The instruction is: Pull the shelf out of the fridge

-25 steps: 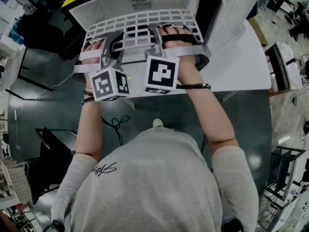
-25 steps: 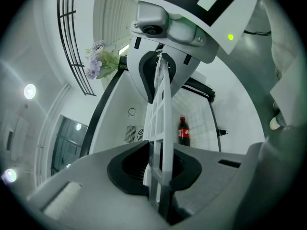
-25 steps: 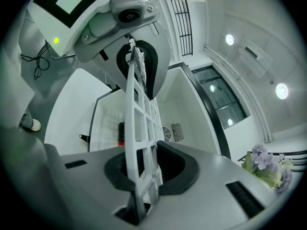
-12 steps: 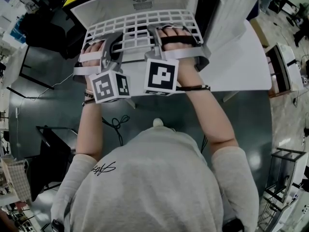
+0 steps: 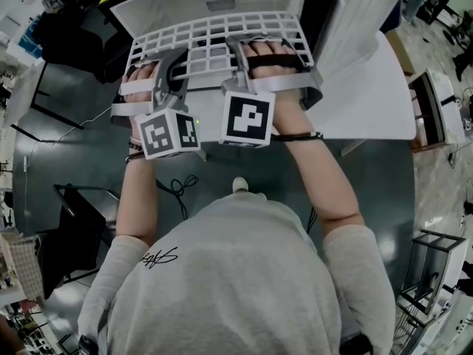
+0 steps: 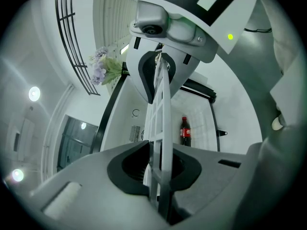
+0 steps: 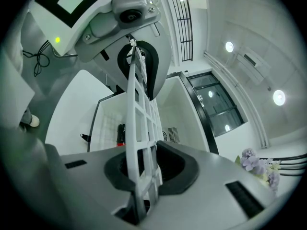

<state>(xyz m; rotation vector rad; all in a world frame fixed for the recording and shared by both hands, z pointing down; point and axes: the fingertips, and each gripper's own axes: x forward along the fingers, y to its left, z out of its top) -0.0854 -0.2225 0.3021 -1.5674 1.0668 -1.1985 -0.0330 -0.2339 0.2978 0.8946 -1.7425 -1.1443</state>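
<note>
A white grid shelf [image 5: 222,39] sticks out of the small white fridge [image 5: 170,4] towards me, roughly level. My left gripper [image 5: 167,71] is shut on the shelf's front edge at the left, and my right gripper [image 5: 245,56] is shut on it at the middle. In the left gripper view the shelf [image 6: 161,123] runs edge-on between the dark pads [image 6: 128,166], with the right gripper [image 6: 160,75] further along. The right gripper view shows the same shelf [image 7: 139,123] pinched between its pads [image 7: 175,169], and the left gripper [image 7: 139,63] beyond.
A cola bottle [image 6: 185,131] stands inside the fridge at the back. The fridge door [image 5: 355,21] hangs open at the right. The fridge sits on a white table [image 5: 369,102]. Cables [image 5: 177,187] lie on the dark floor below.
</note>
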